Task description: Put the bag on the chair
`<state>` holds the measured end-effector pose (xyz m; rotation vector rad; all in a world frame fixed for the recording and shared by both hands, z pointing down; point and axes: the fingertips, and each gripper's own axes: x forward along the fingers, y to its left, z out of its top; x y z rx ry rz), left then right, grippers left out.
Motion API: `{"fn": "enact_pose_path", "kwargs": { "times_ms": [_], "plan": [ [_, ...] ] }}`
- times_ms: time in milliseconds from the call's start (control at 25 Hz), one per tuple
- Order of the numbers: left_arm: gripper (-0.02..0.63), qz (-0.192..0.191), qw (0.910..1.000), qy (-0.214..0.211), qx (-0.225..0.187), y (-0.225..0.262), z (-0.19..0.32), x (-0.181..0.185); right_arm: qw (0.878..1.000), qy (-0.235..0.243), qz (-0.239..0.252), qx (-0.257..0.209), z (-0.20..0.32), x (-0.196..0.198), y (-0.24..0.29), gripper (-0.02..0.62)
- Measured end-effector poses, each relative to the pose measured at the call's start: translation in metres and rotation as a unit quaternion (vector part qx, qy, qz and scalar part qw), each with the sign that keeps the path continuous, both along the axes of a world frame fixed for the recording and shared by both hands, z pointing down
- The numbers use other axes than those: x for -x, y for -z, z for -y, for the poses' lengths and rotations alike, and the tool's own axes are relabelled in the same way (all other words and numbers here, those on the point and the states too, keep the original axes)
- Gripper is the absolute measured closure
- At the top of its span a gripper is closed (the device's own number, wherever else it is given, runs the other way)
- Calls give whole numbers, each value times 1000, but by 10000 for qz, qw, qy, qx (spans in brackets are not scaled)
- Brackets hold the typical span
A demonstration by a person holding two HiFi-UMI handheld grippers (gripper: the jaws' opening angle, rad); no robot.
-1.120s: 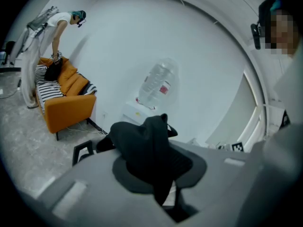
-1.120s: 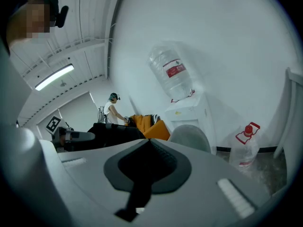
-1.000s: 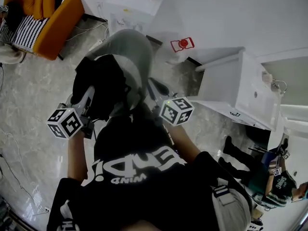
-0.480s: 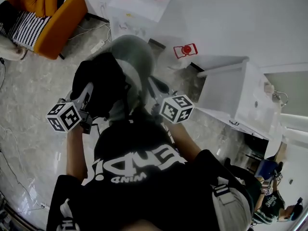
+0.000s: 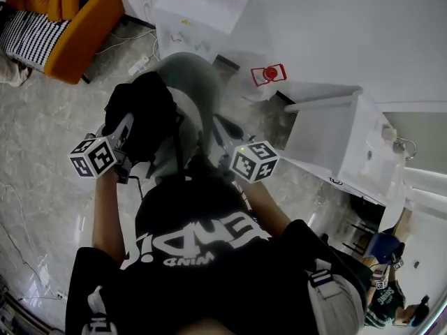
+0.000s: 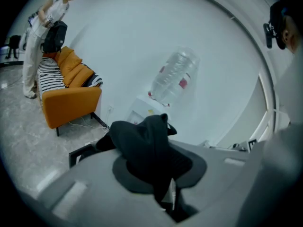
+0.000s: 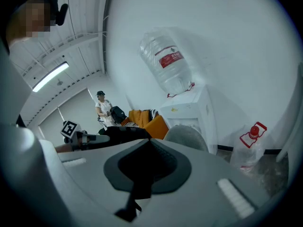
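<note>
The black bag [image 5: 143,121] hangs bunched over the left side of the round grey chair [image 5: 195,82]. My left gripper [image 5: 126,128] is shut on its fabric, and in the left gripper view the dark cloth [image 6: 147,145] bulges out from between the closed jaws of that gripper [image 6: 163,174]. My right gripper [image 5: 218,125] is to the right of the bag, over the chair's near edge. In the right gripper view its jaws [image 7: 147,167] are together with a thin black strap [image 7: 135,195] dangling from them. There the bag [image 7: 118,134] shows to the left, the chair [image 7: 187,136] behind.
An orange sofa [image 5: 77,30] with a striped cushion stands far left, with a person [image 6: 42,37] beside it. A white water dispenser [image 5: 199,12] is behind the chair, a red-capped item [image 5: 267,73] to its right, and a white cabinet [image 5: 349,138] further right. Cables lie on the marble floor.
The bag and my left gripper have edged slightly up and farther over the chair. The right gripper has hardly moved.
</note>
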<state>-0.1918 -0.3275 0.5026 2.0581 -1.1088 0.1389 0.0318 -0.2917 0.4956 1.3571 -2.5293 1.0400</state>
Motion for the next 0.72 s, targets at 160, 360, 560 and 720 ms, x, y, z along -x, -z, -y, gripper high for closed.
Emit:
{"fn": "enact_pose_path", "kwargs": {
  "times_ms": [160,360,560,720],
  "plan": [
    [549,101,9999,-48,10,-17,13,4,10000,40,4,81,5,2,-6,594],
    [549,147,9998,13,151,-38,28,8,9998,95,11,198,10,3,-14,594],
    [548,241,9995,24,222,-51,43,15,9995,153,14,269,19,7,-20,594],
    [546,354,9990,71,269,-61,55,26,9993,185,19,322,25,10,-24,594]
  ]
}}
